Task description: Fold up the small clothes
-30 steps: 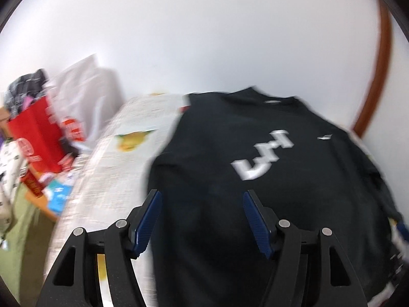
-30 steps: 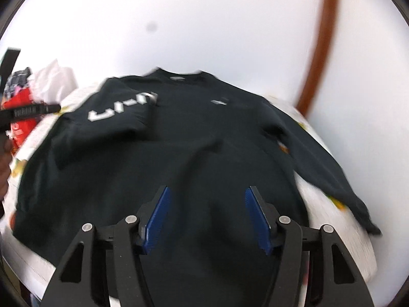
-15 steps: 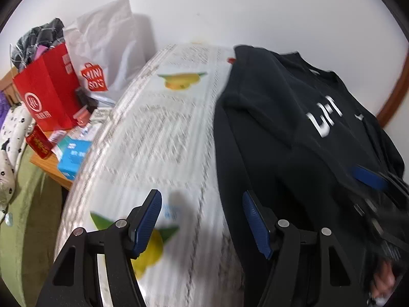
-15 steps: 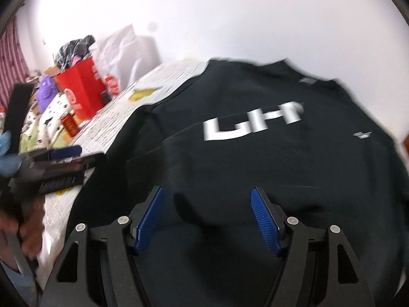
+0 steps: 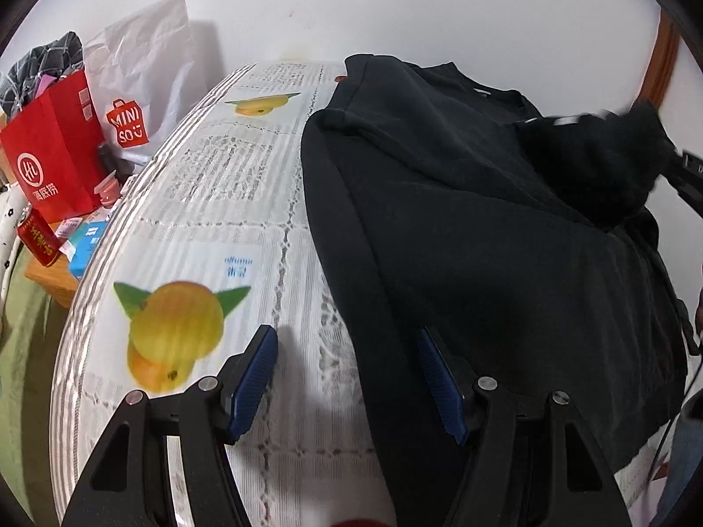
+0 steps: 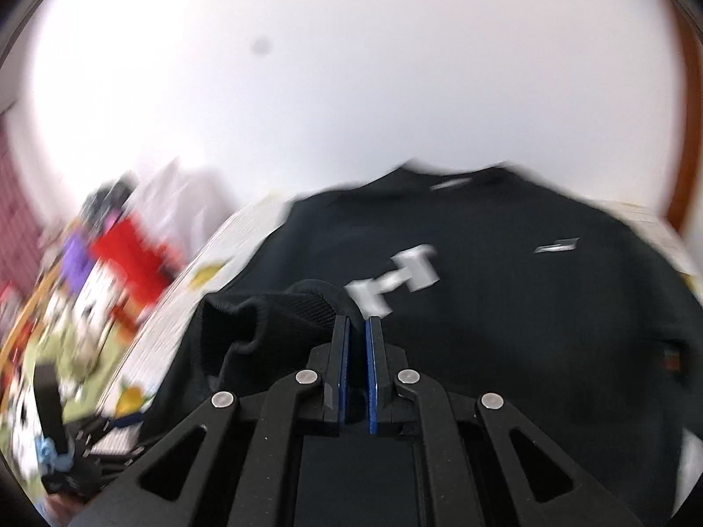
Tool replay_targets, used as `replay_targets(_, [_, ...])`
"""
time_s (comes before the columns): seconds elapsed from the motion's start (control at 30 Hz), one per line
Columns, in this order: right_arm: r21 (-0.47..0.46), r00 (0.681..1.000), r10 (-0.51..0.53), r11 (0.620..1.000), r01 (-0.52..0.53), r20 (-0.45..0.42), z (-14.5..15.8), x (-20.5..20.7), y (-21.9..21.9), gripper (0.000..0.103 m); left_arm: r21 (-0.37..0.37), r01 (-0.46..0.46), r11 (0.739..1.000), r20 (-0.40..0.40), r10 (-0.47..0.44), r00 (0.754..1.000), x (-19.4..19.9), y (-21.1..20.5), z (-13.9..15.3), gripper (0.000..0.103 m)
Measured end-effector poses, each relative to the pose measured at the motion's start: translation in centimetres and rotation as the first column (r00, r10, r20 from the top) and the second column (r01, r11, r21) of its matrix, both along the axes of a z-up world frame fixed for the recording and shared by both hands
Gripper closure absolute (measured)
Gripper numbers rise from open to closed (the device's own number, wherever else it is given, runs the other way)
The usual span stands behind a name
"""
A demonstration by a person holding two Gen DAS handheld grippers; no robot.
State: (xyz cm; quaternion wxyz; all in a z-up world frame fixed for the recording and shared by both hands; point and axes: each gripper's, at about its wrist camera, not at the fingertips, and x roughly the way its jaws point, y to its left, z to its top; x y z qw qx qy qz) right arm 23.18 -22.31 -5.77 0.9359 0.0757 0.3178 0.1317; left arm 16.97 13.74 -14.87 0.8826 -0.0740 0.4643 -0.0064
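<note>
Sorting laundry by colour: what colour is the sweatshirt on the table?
Black, with white lettering; the sweatshirt shows best in the left wrist view.

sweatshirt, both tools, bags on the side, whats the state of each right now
black sweatshirt: spread on the table, its ribbed cuff lifted off it
right tool: just closed, shut on the cuff
left tool: open, above the sweatshirt's edge, holding nothing
printed tablecloth: flat, partly covered by the sweatshirt
red bag: upright, stuffed with clothes
white bag: upright, crumpled
red can: standing, tilted in view
</note>
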Motion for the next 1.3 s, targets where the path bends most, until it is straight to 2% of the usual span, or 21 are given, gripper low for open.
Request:
replay_targets(0.07, [0.007,0.995,-0.096,0.995,0.096,-0.018,-0.3,0.0,-4.0,0.096,-0.011,0.007,1.0,0.011,-0.006,1.0,-0.6,-0.1,0.0,0.039])
replay_targets(0.2, [0.005,0.949,-0.289,0.956,0.292,-0.127,-3.1,-1.5,-12.3,0.09,-0.022,0.034,0.999,0.029,-0.034,0.999,-2.1,-0.9,0.1,0.039])
replay_targets(0.23, [0.012,0.939,-0.31,0.949,0.315,-0.147,-3.9,-2.6,-13.7,0.086,-0.017,0.038,0.999,0.028,-0.038,0.999,-2.4,-1.0,0.1,0.039])
replay_targets(0.27, [0.013,0.932,-0.322,0.944,0.329,-0.165,-4.6,-3.5,-14.8,0.077,-0.011,0.043,0.999,0.027,-0.043,0.999,-2.7,-1.3,0.1,0.039])
replay_targets(0.3, [0.003,0.927,-0.328,0.943,0.334,-0.184,-5.5,-4.8,-15.7,0.071,0.001,0.05,0.999,0.025,-0.05,0.998,-3.1,-1.5,0.1,0.039])
replay_targets(0.37, [-0.033,0.922,-0.328,0.944,0.329,-0.207,-6.7,-6.8,-16.0,0.05,0.02,0.052,0.998,0.026,-0.053,0.998,-3.6,-1.8,0.1,0.039])
replay_targets(0.5, [-0.142,0.914,-0.308,0.95,0.279,-0.265,-9.2,-11.1,-16.1,0.048,0.036,0.057,0.998,0.03,-0.058,0.998,-5.1,-2.1,0.1,0.039])
replay_targets(0.63, [-0.172,0.918,-0.28,0.956,0.239,-0.282,-10.9,-14.5,-15.4,0.047,0.052,0.062,0.997,0.035,-0.064,0.997,-6.5,-2.8,-0.1,0.039])
replay_targets(0.7, [-0.174,0.925,-0.258,0.961,0.216,-0.279,-11.8,-15.8,-15.6,0.047,0.055,0.05,0.997,0.05,-0.053,0.997,-6.8,-2.9,-0.2,0.045])
replay_targets(0.8, [-0.2,0.944,-0.229,0.963,0.183,-0.238,-12.2,-16.8,-15.3,0.048,0.079,0.024,0.997,0.077,-0.031,0.997,-6.8,-3.1,-0.4,0.065])
replay_targets(0.83, [-0.187,0.944,-0.234,0.963,0.193,-0.232,-12.2,-16.9,-15.6,0.056,0.08,0.027,0.996,0.079,-0.033,0.996,-6.8,-3.3,-0.3,0.084])
replay_targets(0.87, [-0.184,0.942,-0.246,0.961,0.207,-0.227,-12.3,-17.1,-15.8,0.073,0.062,0.038,0.997,0.075,-0.043,0.996,-6.7,-3.3,-0.3,0.092])
replay_targets(0.93, [-0.148,0.947,-0.23,0.968,0.2,-0.223,-11.8,-17.8,-16.4,0.088,0.063,0.024,0.998,0.071,-0.028,0.997,-6.8,-3.4,-0.1,0.094])
replay_targets(0.97, [-0.139,0.949,-0.228,0.97,0.2,-0.218,-11.4,-18.4,-16.6,0.09,0.07,0.02,0.997,0.071,-0.025,0.997,-7.0,-3.5,0.0,0.094])
replay_targets(1.3, [-0.198,0.962,-0.181,0.97,0.141,-0.203,-10.4,-21.6,-15.4,0.092,0.052,0.019,0.998,0.034,-0.021,0.999,-10.7,-2.8,0.7,0.095])
